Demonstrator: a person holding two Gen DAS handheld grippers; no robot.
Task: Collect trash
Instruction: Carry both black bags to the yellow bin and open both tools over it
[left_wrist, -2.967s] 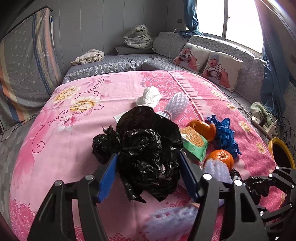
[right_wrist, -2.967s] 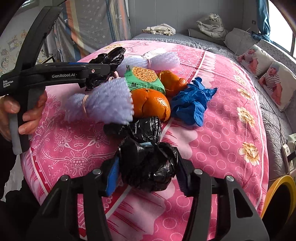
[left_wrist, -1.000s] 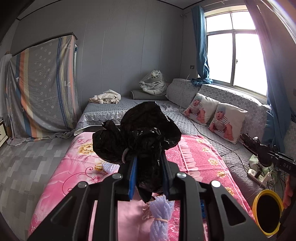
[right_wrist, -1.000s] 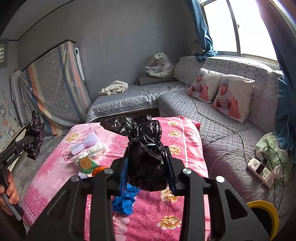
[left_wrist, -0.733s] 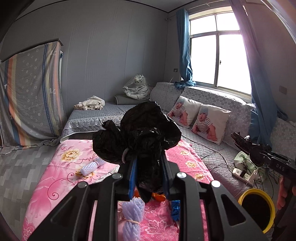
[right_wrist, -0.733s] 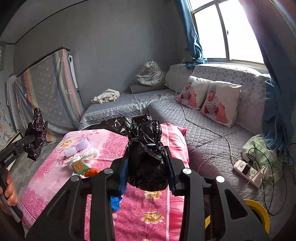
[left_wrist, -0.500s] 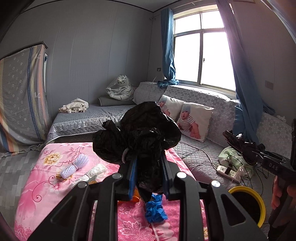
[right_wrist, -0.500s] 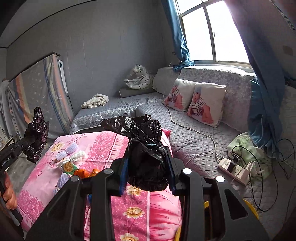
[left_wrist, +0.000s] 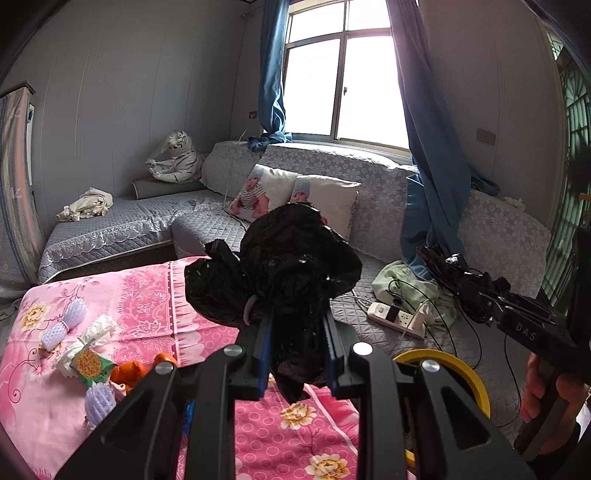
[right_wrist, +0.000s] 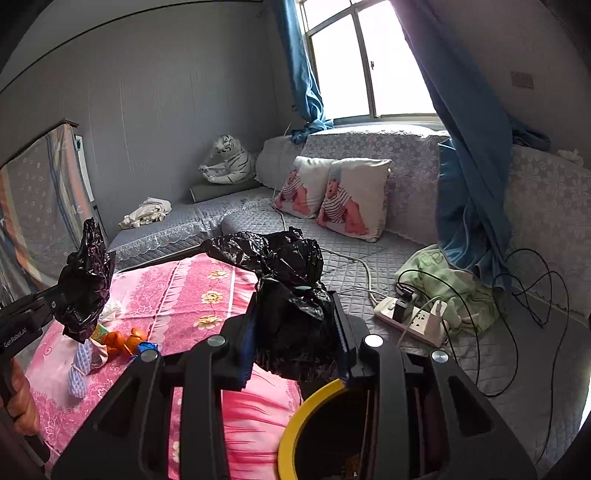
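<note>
My left gripper (left_wrist: 297, 354) is shut on a crumpled black plastic bag (left_wrist: 280, 273), held in the air above the pink bed cover (left_wrist: 147, 306). My right gripper (right_wrist: 295, 343) is shut on a second black bag (right_wrist: 288, 291), which hangs just over the yellow rim of a dark bin (right_wrist: 295, 424). In the left wrist view that bin (left_wrist: 476, 384) stands low right, beside the bed. Loose trash lies on the bed: purple foam nets (left_wrist: 62, 325), a green packet (left_wrist: 90, 365), orange peels (left_wrist: 129, 371) and white gloves (left_wrist: 99, 328).
A grey quilted sofa (left_wrist: 207, 225) wraps around the bed, with two picture pillows (left_wrist: 325, 199). A white power strip (right_wrist: 413, 321) with cables and a green cloth (right_wrist: 450, 284) lie on it near the bin. Blue curtains (right_wrist: 472, 166) hang at the window.
Both grippers have swung right, away from the bed's middle and towards the bin, each still holding its black bag. The yellow rim now sits right under the right gripper.
</note>
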